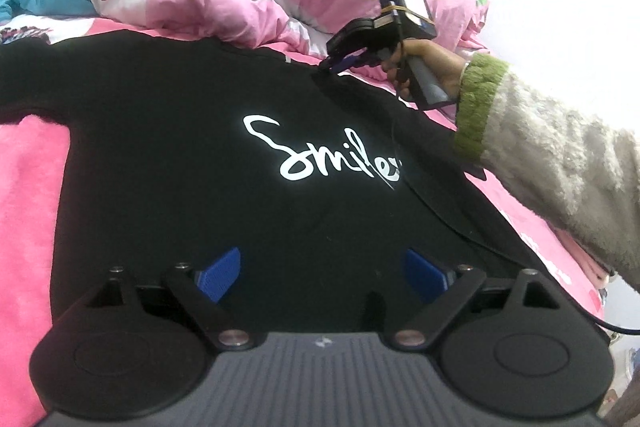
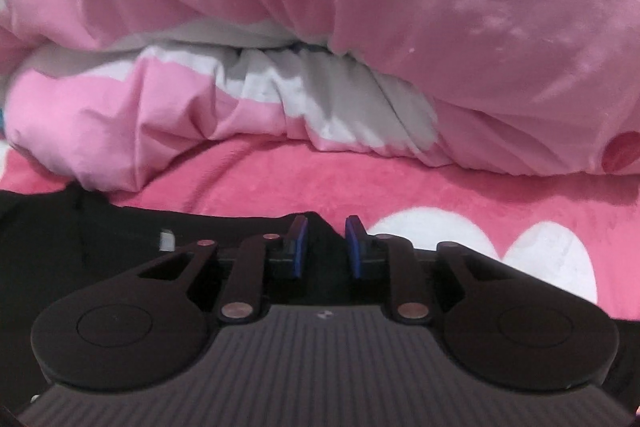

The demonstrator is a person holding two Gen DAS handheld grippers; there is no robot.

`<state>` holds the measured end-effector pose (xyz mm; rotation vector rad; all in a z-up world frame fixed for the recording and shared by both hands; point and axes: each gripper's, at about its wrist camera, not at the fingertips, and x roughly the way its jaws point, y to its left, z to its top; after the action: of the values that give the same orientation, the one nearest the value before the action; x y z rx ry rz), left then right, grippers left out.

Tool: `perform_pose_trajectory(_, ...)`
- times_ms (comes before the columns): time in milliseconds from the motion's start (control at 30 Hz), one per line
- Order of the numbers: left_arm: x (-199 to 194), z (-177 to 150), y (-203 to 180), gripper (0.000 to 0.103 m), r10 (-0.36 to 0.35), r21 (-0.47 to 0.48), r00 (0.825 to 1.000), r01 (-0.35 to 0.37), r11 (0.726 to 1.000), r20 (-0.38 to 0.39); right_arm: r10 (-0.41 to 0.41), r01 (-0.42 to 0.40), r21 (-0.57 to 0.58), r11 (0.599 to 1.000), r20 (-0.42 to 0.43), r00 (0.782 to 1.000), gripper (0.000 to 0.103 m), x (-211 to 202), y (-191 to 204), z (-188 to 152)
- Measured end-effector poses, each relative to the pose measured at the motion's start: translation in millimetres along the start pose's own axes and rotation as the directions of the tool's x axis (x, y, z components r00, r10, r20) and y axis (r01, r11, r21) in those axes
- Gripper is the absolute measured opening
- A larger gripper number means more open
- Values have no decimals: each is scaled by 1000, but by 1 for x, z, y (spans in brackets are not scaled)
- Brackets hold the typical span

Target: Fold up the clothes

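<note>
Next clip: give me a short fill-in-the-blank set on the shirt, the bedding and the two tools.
1. The white word printed on the black T-shirt reads ____.
2. The left tool hovers over the shirt with its blue pads standing ____.
3. The right tool sits at the shirt's far edge, near the ____ quilt.
4. The blanket under the shirt is ____.

Missing words: Smile; wide apart; pink; pink
</note>
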<state>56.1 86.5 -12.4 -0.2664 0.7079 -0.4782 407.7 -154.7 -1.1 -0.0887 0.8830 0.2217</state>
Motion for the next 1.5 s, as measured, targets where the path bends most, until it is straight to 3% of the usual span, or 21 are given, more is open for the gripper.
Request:
perform_pose_trajectory(100,-1,0,1,91,-7,-7,1000,7,1000,2,-19,19,-17,1000,-11,1000,18,7,3,0)
perform_pose_trajectory(233,-1,0,2,91,-13,-14,1000,13,1000,4,-18,17,-8,1000,-6,1000,1,7,3,0)
perform_pose_trajectory(367,-1,-1,2,92,-11,-10,1000,12,1000,4,8,-9,26,1000,42,999,1,-3,0,0)
perform_pose_trajectory(633,-1,-1,1,92,-8,-8,1000,8,1000,2,44,-50,110,993,55,998,0,10,-11,-12)
perform_pose_trajectory(800,-2,0,-2,92,6,-2,1000,-6,1000,1,99,-113,231,967,70,993,5,3,-28,-15)
perform_pose_trajectory(867,-4,1,-4,92,16,-3,1000,-16,1000,7,122,-141,267,953,87,989,24,-18,-36,-20)
perform_pose_trajectory(967,-17,6,-12,91,43,12,998,-43,999,35,130,-169,274,947,153,980,35,-80,-46,-36)
perform_pose_trajectory(1133,-59,13,-40,92,60,59,994,-66,996,91,174,-228,218,949,243,954,53,-233,-70,-75)
perform_pose_trajectory(1300,-83,6,-67,94,143,25,988,-144,989,53,180,-231,132,964,315,932,72,-395,-56,-138)
perform_pose_trajectory(1367,-85,0,-74,94,188,-13,982,-187,982,15,214,-265,115,957,335,918,85,-412,-44,-169)
perform_pose_trajectory(1467,-85,-10,-84,94,230,-54,973,-232,971,-34,239,-291,132,948,313,919,87,-412,-22,-226)
perform_pose_trajectory(1500,-86,-13,-87,94,248,-48,968,-250,967,-41,217,-268,143,953,298,930,87,-403,-14,-246)
